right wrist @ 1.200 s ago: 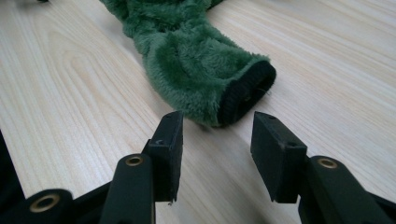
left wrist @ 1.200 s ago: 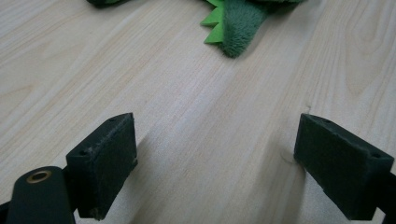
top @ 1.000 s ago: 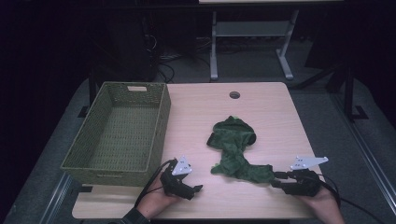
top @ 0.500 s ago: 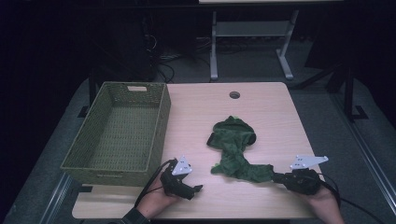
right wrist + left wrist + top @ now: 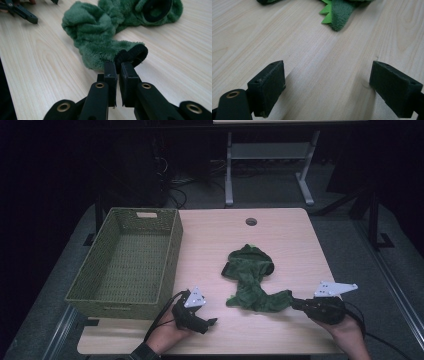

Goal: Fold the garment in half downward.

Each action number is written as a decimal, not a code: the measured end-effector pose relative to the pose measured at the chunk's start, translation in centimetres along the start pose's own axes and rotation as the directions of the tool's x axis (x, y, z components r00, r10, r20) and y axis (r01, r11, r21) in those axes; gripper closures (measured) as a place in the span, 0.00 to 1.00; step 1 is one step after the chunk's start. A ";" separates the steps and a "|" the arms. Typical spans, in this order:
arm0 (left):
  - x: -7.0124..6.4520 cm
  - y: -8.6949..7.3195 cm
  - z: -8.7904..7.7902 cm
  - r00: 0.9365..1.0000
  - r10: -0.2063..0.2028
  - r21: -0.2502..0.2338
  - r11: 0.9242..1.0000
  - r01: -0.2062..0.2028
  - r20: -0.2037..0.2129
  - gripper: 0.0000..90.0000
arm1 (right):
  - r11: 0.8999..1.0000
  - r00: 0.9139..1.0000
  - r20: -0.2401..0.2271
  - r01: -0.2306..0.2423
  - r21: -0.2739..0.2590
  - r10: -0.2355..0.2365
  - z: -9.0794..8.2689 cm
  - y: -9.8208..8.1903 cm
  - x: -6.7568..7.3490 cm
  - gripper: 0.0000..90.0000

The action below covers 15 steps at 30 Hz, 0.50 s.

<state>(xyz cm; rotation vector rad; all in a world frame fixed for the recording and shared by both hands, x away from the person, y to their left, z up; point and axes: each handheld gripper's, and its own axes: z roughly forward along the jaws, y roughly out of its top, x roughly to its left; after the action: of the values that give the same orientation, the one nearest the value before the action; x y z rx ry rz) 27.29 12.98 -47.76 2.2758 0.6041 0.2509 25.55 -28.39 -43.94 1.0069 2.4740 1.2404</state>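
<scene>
A crumpled green plush garment [image 5: 252, 280] lies on the wooden table [image 5: 215, 235]; its black-lined cuff [image 5: 136, 53] points toward my right gripper. My right gripper [image 5: 295, 303] [image 5: 118, 68] has just been closing and is now shut on that cuff, low over the table near the front right. My left gripper [image 5: 208, 323] [image 5: 332, 85] rests at the front left, open, with bare wood between its pads [image 5: 268, 85]. A green spiked tip of the garment [image 5: 338, 15] lies ahead of it, untouched. The right gripper view also catches the left gripper [image 5: 23, 13] at top left.
A woven olive basket [image 5: 172, 250] stands empty along the table's left side. A round cable hole [image 5: 251, 221] sits near the far edge. Beyond the table stands a grey metal frame [image 5: 267, 155] on a dark floor.
The right gripper's jaws have drawn together onto the near end of the garment. Both hands have stayed almost where they were, and the garment has not shifted.
</scene>
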 end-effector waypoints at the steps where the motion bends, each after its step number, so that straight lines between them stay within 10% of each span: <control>1: 0.0 0.0 0.0 1.000 0.000 0.000 1.000 0.000 0.000 0.14 | 1.000 1.000 0.001 0.006 -0.004 -0.006 0.0 0.1 0.0 0.94; 15: 0.0 0.0 0.0 1.000 0.002 0.000 1.000 -0.002 0.001 0.14 | 0.994 0.993 -0.080 0.086 -0.075 -0.092 1.1 3.1 1.2 0.94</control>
<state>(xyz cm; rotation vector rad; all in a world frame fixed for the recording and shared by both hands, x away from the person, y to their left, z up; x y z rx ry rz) 27.32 12.95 -47.76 2.2767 0.6007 0.2506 26.65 -25.65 -42.09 0.8345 2.4867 1.3581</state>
